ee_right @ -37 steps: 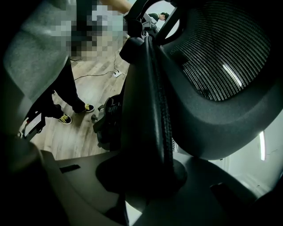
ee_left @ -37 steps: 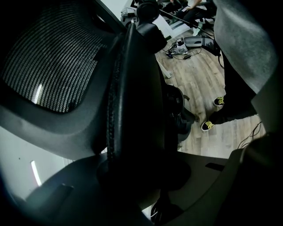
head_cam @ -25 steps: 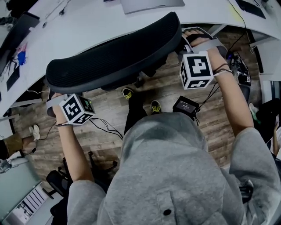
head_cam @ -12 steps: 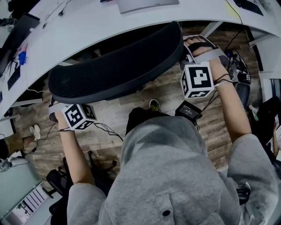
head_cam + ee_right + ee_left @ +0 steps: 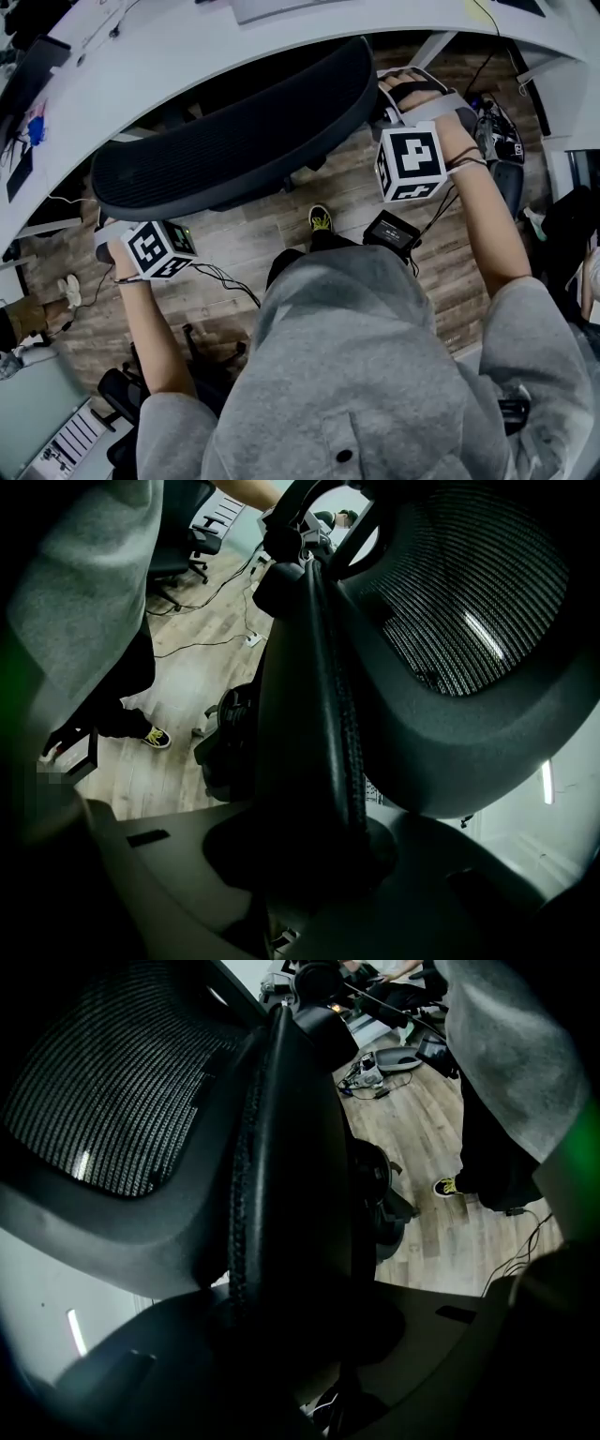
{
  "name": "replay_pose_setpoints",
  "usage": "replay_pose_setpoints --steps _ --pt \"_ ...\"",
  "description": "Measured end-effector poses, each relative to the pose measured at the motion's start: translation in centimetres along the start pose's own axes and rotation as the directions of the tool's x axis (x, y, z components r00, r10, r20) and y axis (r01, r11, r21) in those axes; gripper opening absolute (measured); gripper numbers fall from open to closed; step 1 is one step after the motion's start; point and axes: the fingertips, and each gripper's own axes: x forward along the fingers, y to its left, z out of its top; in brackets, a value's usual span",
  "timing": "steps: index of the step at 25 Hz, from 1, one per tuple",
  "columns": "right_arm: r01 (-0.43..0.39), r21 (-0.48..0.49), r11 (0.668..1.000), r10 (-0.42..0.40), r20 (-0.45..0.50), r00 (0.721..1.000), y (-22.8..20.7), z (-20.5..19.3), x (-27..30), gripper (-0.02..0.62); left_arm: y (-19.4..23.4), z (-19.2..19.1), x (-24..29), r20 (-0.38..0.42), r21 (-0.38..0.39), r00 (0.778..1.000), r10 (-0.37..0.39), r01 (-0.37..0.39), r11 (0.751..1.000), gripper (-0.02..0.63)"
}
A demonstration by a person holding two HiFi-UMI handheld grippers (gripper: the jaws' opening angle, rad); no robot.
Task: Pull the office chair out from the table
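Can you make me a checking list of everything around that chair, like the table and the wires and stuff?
surface: white table with a curved edge; wood floor below.
job's things: black mesh office chair, backrest close to the table edge.
clutter: black box on the floor; small blue item on the table, too small to tell.
grippers: left tool and right tool each clamped on a side edge of the backrest.
cables: loose black cables on the floor.
surroundings: another chair at lower left; person's grey hoodie.
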Motion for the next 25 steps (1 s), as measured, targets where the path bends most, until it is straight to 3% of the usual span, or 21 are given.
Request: replay_pose_setpoints --steps 12,25 --pt "-0.001 0.013 1.000 0.001 -0.018 1.000 3.0 -0.2 -3.2 0.084 -2.3 1.7 -2.8 0.035 0.009 0.999 -0.031 0.031 0.999 0.097" --pt "0.001 0.025 1.000 0.000 -0.022 1.000 8.3 1.0 -8.4 0.084 -7.7 1.7 -8.0 0.040 0.020 0.999 -0.036 0.035 0.999 0.097"
